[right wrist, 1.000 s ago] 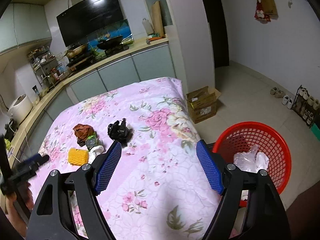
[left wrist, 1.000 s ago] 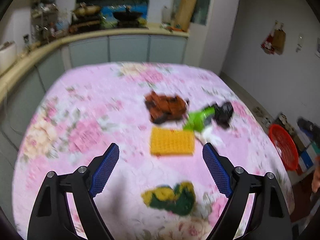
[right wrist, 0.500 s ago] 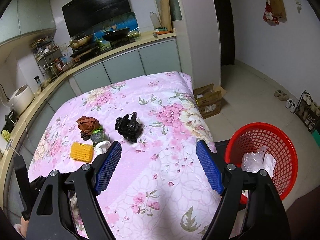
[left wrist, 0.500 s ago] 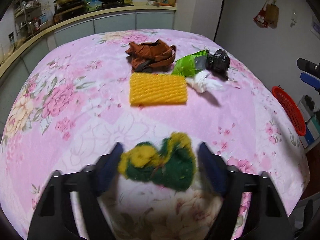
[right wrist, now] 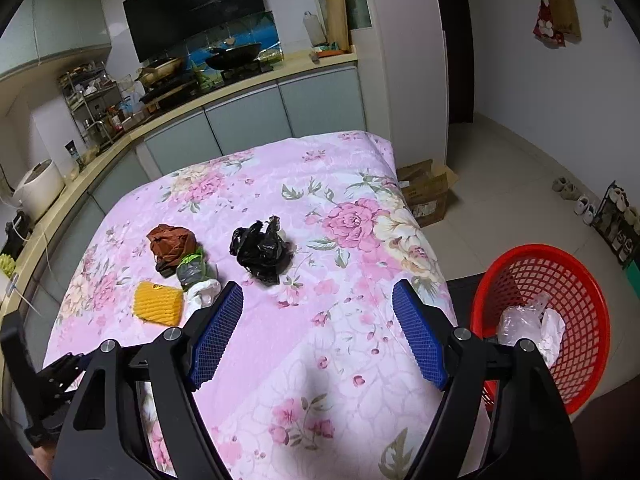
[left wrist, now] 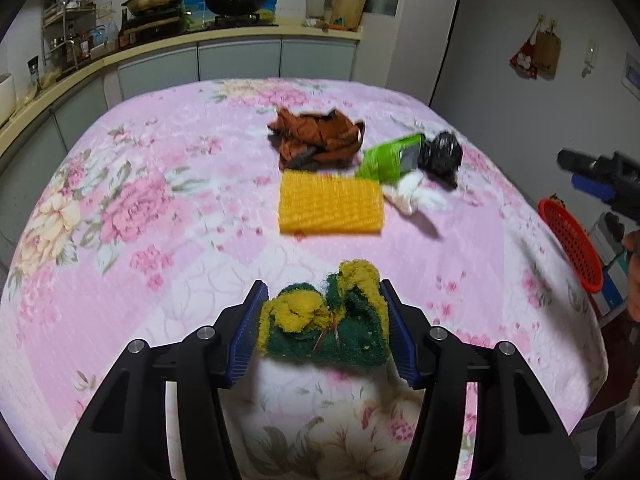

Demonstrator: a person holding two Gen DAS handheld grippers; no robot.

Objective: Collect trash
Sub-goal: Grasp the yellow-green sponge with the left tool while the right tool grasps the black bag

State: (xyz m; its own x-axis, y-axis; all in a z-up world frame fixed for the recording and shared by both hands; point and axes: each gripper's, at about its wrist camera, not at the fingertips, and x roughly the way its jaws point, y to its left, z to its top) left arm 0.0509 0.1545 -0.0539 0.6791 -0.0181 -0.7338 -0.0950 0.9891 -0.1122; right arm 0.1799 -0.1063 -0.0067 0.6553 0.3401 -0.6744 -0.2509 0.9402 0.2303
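A crumpled green and yellow sponge (left wrist: pixel 324 332) lies on the pink floral tablecloth (left wrist: pixel 160 240). My left gripper (left wrist: pixel 323 284) is closing on it, and both blue pads touch its sides. Beyond lie a yellow foam net (left wrist: pixel 330 208), a brown wrapper (left wrist: pixel 316 136), a green packet (left wrist: pixel 390 158), white paper (left wrist: pixel 412 196) and a black bag (right wrist: pixel 260 248). My right gripper (right wrist: pixel 319 286) hangs open and holds nothing above the table's right part. The black bag lies beyond its fingers.
A red basket (right wrist: pixel 580 280) with clear and white plastic in it stands on the floor beside the table's right edge. A cardboard box (right wrist: pixel 428 192) sits on the floor behind it. A kitchen counter (left wrist: pixel 160 44) runs along the far and left sides.
My left gripper has sunk over the sponge and its jaws have narrowed from wide apart to touching it. The right gripper has drifted a little; its jaws stay equally wide.
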